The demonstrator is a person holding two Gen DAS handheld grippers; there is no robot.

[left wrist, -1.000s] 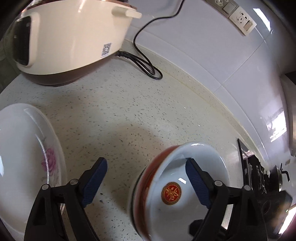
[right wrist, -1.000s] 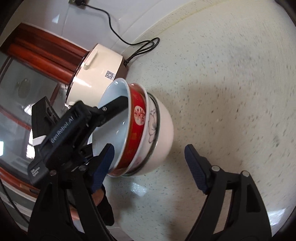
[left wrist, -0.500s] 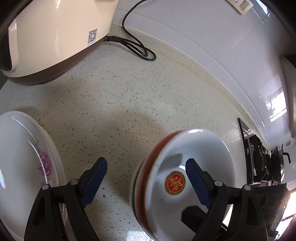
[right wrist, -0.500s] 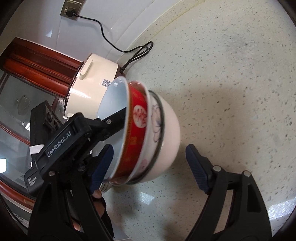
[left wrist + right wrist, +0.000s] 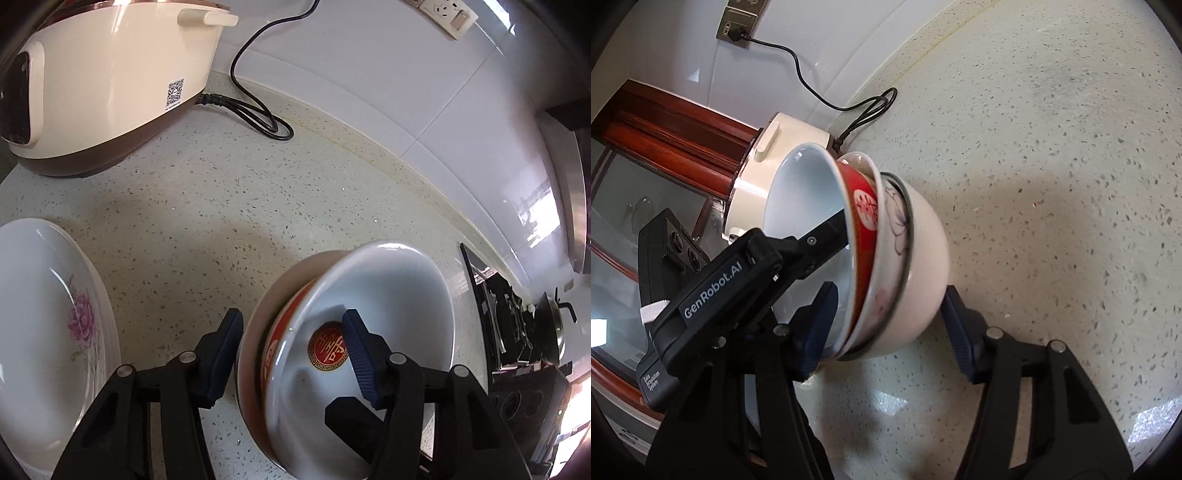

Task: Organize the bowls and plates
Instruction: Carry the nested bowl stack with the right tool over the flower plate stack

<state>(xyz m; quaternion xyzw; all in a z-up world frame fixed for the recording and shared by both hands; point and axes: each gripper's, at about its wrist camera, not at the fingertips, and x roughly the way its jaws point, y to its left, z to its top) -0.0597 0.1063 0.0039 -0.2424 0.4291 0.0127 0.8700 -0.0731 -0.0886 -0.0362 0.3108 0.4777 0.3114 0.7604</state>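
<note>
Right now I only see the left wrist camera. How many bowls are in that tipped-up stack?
Observer: I count three in the stack from the right wrist view: a red bowl innermost, a flowered bowl around it, and a cream bowl outermost.
Operator: Is the other gripper on them?
Observer: The right gripper straddles the stack. Its jaws have just been closing, one pad at the red bowl's mouth, the other against the cream bowl's base.
Operator: Where does the cooker's cord end?
Observer: The rice cooker has a black cord plugged into a wall socket.
</note>
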